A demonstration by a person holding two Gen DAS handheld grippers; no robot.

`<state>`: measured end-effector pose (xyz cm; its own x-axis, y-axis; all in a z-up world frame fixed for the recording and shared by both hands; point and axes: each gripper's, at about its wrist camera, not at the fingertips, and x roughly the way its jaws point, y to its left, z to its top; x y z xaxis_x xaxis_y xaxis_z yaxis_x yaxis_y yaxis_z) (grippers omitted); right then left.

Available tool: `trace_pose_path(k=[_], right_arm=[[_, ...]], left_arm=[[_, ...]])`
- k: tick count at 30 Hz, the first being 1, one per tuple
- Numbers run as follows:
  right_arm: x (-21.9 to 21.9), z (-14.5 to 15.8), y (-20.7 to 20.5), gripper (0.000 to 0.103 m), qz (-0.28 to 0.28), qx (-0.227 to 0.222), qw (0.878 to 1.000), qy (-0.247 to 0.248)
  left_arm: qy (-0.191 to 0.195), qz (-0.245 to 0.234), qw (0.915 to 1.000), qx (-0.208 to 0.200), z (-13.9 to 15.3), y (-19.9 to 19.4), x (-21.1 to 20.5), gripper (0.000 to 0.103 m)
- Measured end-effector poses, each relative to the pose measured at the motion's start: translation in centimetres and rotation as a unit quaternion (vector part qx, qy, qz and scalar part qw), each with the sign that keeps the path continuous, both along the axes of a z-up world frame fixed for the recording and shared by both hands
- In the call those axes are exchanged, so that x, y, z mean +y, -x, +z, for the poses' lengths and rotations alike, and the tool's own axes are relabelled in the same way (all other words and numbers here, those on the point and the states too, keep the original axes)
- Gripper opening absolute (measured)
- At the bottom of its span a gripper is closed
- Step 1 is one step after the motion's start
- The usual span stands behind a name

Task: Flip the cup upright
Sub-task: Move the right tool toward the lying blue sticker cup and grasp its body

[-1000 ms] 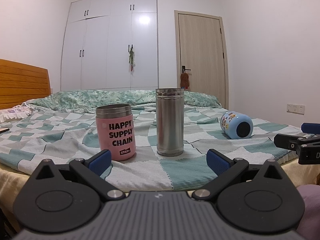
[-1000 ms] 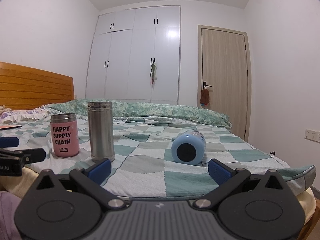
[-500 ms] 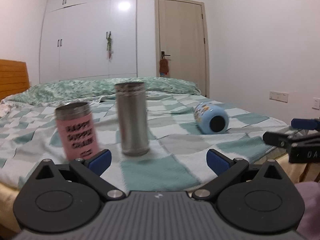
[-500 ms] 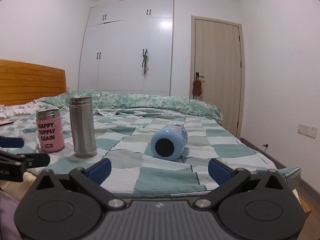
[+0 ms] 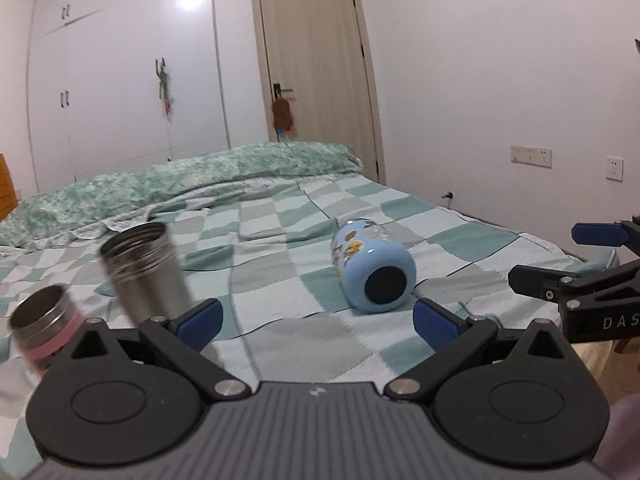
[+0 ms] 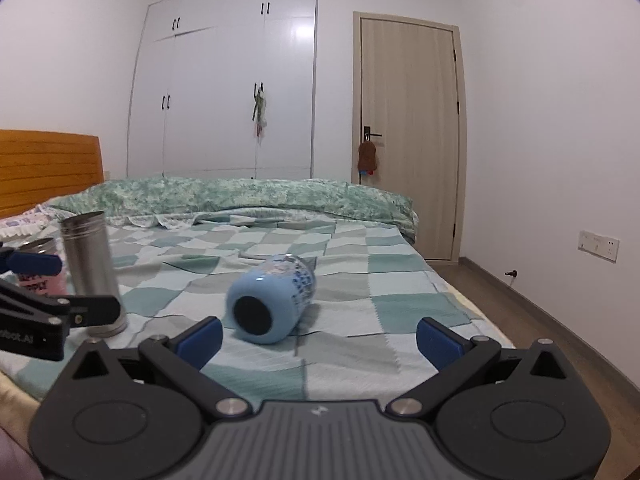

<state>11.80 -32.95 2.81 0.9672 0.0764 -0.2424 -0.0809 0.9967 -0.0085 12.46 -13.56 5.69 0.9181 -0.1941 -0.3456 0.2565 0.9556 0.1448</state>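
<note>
A light blue cup (image 5: pixel 370 270) with cartoon prints lies on its side on the checked bedspread, its dark base towards me. It also shows in the right wrist view (image 6: pixel 270 304). My left gripper (image 5: pixel 318 322) is open and empty, just short of the cup. My right gripper (image 6: pixel 318 338) is open and empty, the cup a little ahead and left of its middle. Each gripper shows at the edge of the other's view, the right one (image 5: pixel 576 264) and the left one (image 6: pixel 48 284).
A tall steel cup (image 5: pixel 144 272) and a pink cup (image 5: pixel 44 330) stand upright on the bed (image 5: pixel 280 332), left of the blue cup. The bed's near edge lies just below the grippers. A folded green quilt (image 6: pixel 240 196) lies at the back. Floor (image 6: pixel 520 292) to the right.
Both grippers have moved forward and turned towards the blue cup, which now looks larger and nearer the middle. The left view has swung right, pushing the two upright cups to its left edge.
</note>
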Motion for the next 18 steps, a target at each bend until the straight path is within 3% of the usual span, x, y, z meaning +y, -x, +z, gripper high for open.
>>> trace_pose_path(k=[10,18], right_arm=[[-3.3,2.1,-5.3,0.103,-0.008,0.002,1.0,0.016],[-6.6,2.2,-9.3,0.103,-0.006,0.023,1.0,0.01]], left_arm=[[-0.013,0.005,0.9978,0.065,1.7,-7.5,-2.8,0.103],[-0.058,-0.001,0.994,0.093,2.0,-12.5,-6.8,0.103]])
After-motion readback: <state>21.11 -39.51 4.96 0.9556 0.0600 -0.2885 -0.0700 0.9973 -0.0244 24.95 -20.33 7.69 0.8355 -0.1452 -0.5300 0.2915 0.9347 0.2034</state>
